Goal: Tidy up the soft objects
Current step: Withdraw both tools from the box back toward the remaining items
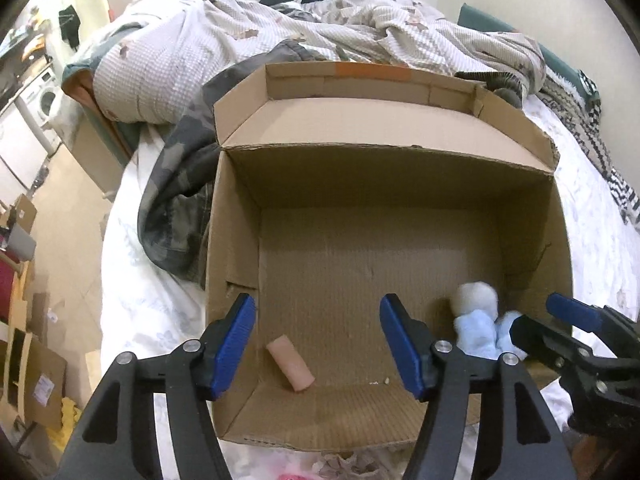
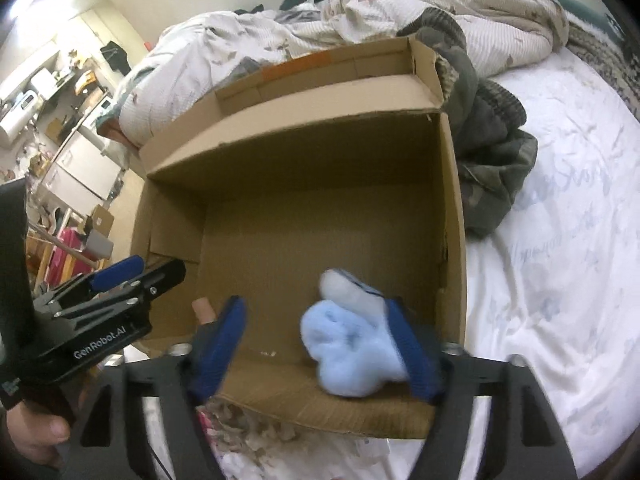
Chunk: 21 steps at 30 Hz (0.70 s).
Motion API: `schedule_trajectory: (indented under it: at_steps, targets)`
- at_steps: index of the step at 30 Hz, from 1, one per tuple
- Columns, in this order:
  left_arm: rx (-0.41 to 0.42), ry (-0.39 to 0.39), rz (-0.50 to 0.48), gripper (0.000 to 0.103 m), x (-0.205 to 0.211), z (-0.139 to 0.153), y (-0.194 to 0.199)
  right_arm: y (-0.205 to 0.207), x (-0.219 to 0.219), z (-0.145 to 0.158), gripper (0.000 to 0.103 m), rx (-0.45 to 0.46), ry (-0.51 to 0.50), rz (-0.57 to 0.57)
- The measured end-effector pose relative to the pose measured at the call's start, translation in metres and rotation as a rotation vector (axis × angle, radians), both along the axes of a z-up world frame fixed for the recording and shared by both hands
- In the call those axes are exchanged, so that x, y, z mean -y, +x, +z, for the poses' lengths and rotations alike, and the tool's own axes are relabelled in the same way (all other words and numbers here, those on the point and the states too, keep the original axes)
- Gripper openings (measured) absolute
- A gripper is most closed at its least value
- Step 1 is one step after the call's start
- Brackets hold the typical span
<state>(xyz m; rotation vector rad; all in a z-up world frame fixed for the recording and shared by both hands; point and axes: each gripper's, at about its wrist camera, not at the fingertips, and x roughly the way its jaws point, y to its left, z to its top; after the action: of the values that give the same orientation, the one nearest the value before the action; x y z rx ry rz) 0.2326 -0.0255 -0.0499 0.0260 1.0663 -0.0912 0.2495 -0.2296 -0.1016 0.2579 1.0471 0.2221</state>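
Box (image 1: 400,208) open on bed, flaps up. Inside: pink roll (image 1: 290,368) lying on the floor near the front-left corner; blue toy (image 2: 352,344) w/ white end at front-right, blurred, against or just beside one pad of R gripper (image 2: 316,344).

L gripper (image 1: 318,344): jaws apart, nothing between them, roll sits below on the box floor. R gripper: jaws wide apart, toy not pinched; can't tell if toy rests on the floor or is mid-drop.

Handling (judgement): toy looks plush, light, squashy, won't break; take it across the fat blue body, not the white end, which would prob. slip out. Roll looks soft, light, may roll; pinch across its short width.

Views: L wrist shows the whole roll and R gripper from the side. R wrist shows only the roll's tip, but the toy up close, plus a hand (image 2: 36,436) holding L gripper.
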Motion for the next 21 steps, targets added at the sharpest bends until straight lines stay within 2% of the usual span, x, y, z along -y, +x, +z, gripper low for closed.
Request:
schedule_trajectory:
  at_steps: [1,3,14,19,21]
  targets:
    - [-0.005,-0.011,0.003,0.062,-0.001,0.0,0.0,0.0,0.001,0.001,0.097,0.006,0.012,-0.004]
    - [-0.012,-0.025,0.014,0.062,-0.003,0.001,0.001,-0.001,0.002,0.003,0.103,0.017,0.034,-0.009]
    - [0.022,-0.025,0.021,0.062,-0.006,0.012,-0.011,-0.006,0.009,0.008,0.103,0.051,0.034,-0.07]
    - [0.038,-0.039,0.03,0.062,-0.012,0.02,-0.019,-0.016,0.009,0.014,0.103,0.087,-0.001,-0.076]
    - [0.043,-0.035,0.032,0.062,-0.014,0.022,-0.022,-0.019,0.009,0.014,0.103,0.074,-0.009,-0.071]
